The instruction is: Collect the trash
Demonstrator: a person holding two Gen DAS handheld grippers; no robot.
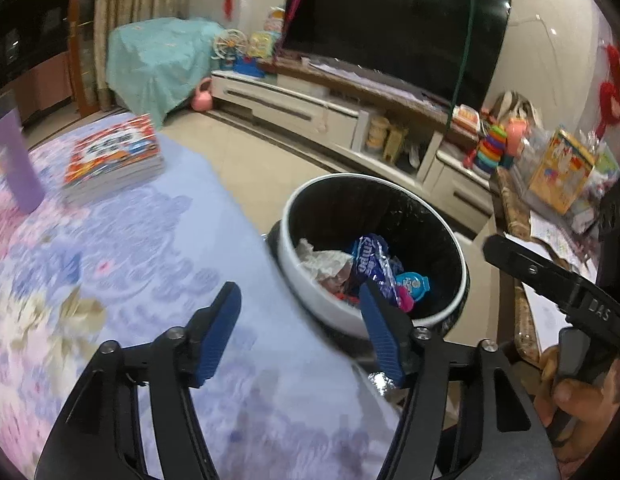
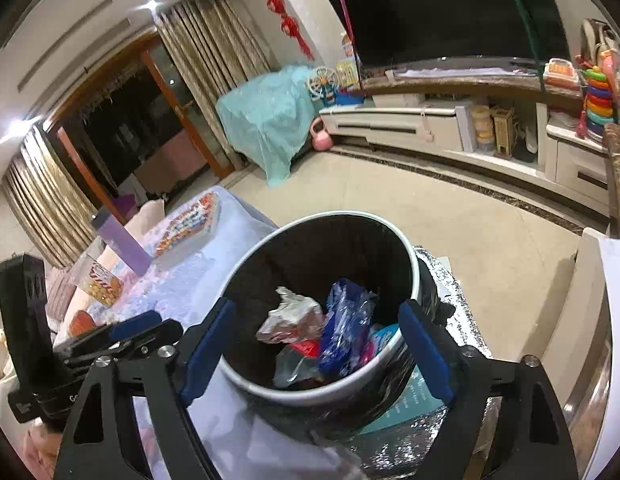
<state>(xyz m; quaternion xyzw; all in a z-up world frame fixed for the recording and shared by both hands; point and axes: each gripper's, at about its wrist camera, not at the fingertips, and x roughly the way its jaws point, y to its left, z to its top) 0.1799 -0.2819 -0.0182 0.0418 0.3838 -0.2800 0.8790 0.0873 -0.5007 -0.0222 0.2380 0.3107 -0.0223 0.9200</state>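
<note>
Left wrist view: one trash bin point(image 1: 310, 312), white-rimmed with a black liner, stands just beside the table edge point(image 1: 246, 216).
Trash in bin: at least four pieces: one crumpled pale wrapper point(image 1: 323, 262), one blue snack packet point(image 1: 369, 260), one small round blue lid point(image 1: 413, 283), and some red and pink scraps I cannot count.
On the table: one stack of books point(image 1: 116, 160), one purple cup point(image 1: 16, 160), on a flowered cloth.
Left gripper point(image 1: 302, 336): released, jaws apart with nothing between them; it points down over the table edge, its right finger overlapping the bin rim in this view.
Right gripper point(image 2: 317, 352): released, jaws wide, empty; aimed down into the bin, the fingers framing the bin mouth.
Hands: one hand point(image 1: 577, 400) shows, curled round the right gripper's handle at the frame edge.
Room: one dark television point(image 1: 393, 36) on a long low cabinet point(image 1: 294, 100).
</note>
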